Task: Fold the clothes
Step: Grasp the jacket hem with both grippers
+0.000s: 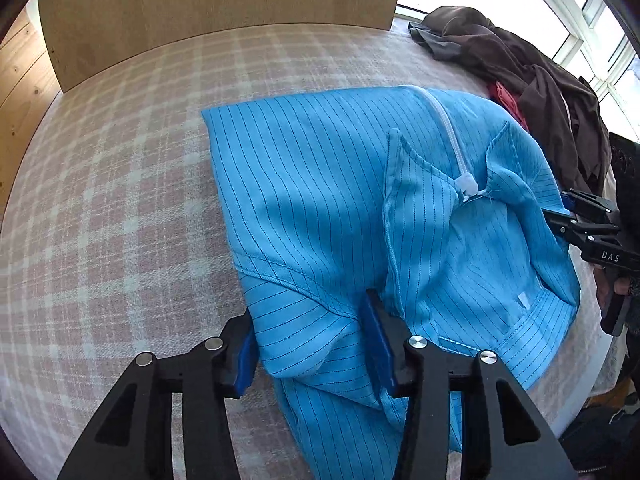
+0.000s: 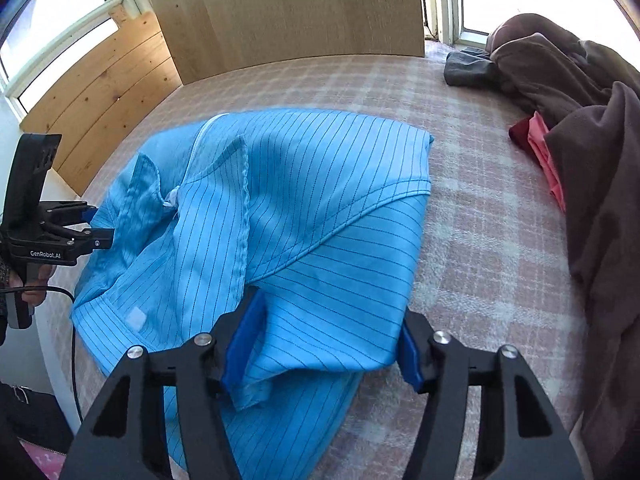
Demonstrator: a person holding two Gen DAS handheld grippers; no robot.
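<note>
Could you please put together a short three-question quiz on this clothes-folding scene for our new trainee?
1. True or false: the blue pinstriped zip-up garment lies on a pink-and-white checked bedcover.
2. Multiple choice: what colour is the garment's zip? A) black B) white C) red
3. Fill in: blue fabric sits between the pads of both the left tongs and the right tongs, each at a ____ of the garment.

Key: 1 true; 2 B; 3 shoulder. The heap of dark brown clothes lies apart, untouched.
</note>
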